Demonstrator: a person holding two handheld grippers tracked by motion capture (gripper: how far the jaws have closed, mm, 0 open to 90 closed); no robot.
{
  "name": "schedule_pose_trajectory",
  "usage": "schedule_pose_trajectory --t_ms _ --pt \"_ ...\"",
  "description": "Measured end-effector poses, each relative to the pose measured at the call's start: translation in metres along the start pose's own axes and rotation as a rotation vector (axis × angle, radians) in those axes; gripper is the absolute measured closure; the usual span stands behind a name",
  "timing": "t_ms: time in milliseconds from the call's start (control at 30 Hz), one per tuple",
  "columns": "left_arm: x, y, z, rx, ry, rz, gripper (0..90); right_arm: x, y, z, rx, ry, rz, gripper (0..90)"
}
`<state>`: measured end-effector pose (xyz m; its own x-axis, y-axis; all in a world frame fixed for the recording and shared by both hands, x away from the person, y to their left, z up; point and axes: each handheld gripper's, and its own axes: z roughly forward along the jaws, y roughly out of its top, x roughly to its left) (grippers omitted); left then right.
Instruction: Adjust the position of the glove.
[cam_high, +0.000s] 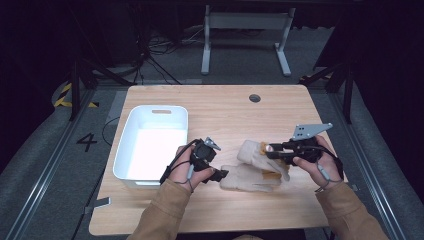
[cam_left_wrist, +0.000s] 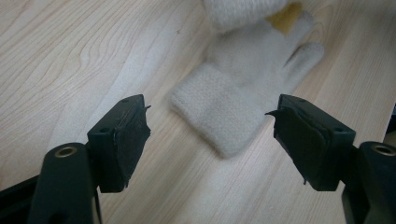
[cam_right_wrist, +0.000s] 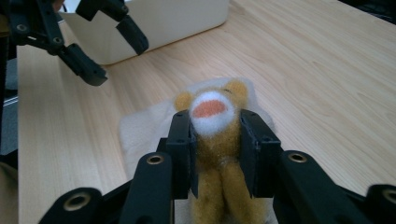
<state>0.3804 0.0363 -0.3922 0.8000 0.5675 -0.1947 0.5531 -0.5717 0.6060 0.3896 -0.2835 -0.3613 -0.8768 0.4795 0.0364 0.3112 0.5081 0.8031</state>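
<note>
A cream knitted glove (cam_left_wrist: 233, 93) lies flat on the wooden table, its cuff toward my left gripper (cam_left_wrist: 210, 126), whose jaws stand wide apart just short of it and touch nothing. In the high view this glove (cam_high: 247, 178) lies right of my left gripper (cam_high: 218, 167). My right gripper (cam_right_wrist: 215, 135) is shut on a small yellow-brown plush toy (cam_right_wrist: 211, 109) with a white muzzle and orange mouth, the pads pressing both sides of its head. The toy sits just over a second cream glove (cam_right_wrist: 140, 126). From above, my right gripper (cam_high: 271, 150) points left above the gloves.
A white plastic bin (cam_high: 152, 145) stands on the left side of the table (cam_high: 225, 110), close beside the left hand. A round cable hole (cam_high: 254, 98) is near the far edge. My left gripper (cam_right_wrist: 119, 58) hangs before the bin (cam_right_wrist: 163, 23) in the right gripper view.
</note>
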Motion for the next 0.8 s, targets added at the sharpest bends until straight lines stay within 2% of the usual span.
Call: schedule_pose_trajectory --t_ms 333,533,600,800 --pt "0.0 0.001 -0.001 0.008 -0.012 -0.021 28.1 0.013 0.003 0.013 0.024 0.05 -0.048 67.6" --pt "-0.001 0.002 -0.003 0.01 -0.015 -0.016 26.4 0.021 0.005 0.019 0.029 0.078 -0.068 67.6" --pt "-0.001 0.002 -0.003 0.007 -0.026 -0.03 26.1 0.022 0.005 0.02 0.028 0.085 -0.072 67.6" --pt "-0.001 0.003 -0.002 0.001 -0.019 -0.016 26.9 0.025 0.006 0.024 0.025 0.11 -0.085 67.6"
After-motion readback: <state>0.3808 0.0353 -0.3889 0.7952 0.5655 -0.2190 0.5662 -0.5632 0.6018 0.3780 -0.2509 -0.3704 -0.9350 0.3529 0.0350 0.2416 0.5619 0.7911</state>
